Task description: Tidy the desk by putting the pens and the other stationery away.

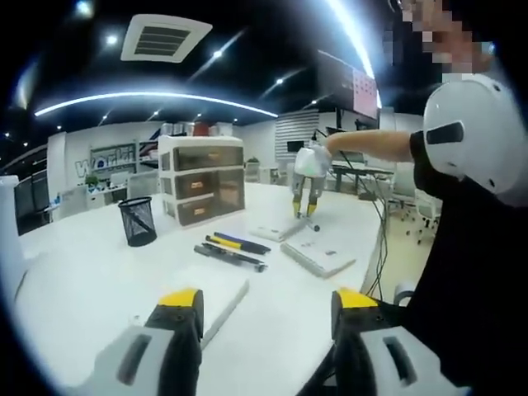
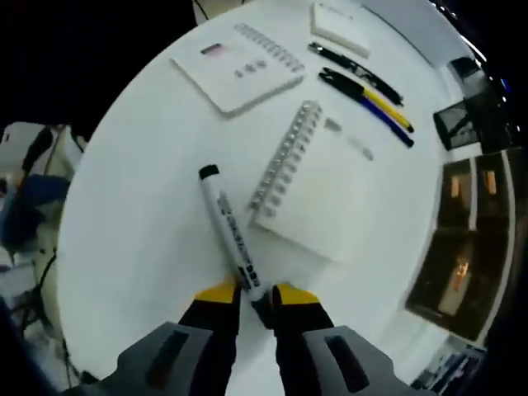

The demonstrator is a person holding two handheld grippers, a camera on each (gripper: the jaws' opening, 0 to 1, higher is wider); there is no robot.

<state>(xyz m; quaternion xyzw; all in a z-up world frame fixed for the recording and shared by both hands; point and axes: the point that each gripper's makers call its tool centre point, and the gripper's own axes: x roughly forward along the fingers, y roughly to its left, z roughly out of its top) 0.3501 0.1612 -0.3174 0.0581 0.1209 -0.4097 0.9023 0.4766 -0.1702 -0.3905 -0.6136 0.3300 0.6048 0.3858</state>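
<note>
Now a marker [image 2: 229, 235] is clamped at its lower end between the jaws of the right hand-held gripper [image 2: 254, 295], presumably so that it can be lifted from the worktop [image 2: 140, 206] and put away. Its long axis runs up and slightly left in the right gripper view, black cap [image 2: 208, 172] pointing away from the jaws, just beside a spiral notebook [image 2: 326, 177]. More pens [image 2: 363, 95] lie beyond. The left hand-held gripper [image 1: 266, 309] is held back with jaws spread and nothing between them, probably kept free for the mesh pen cup [image 1: 138, 221] and drawer unit [image 1: 203, 179].
</note>
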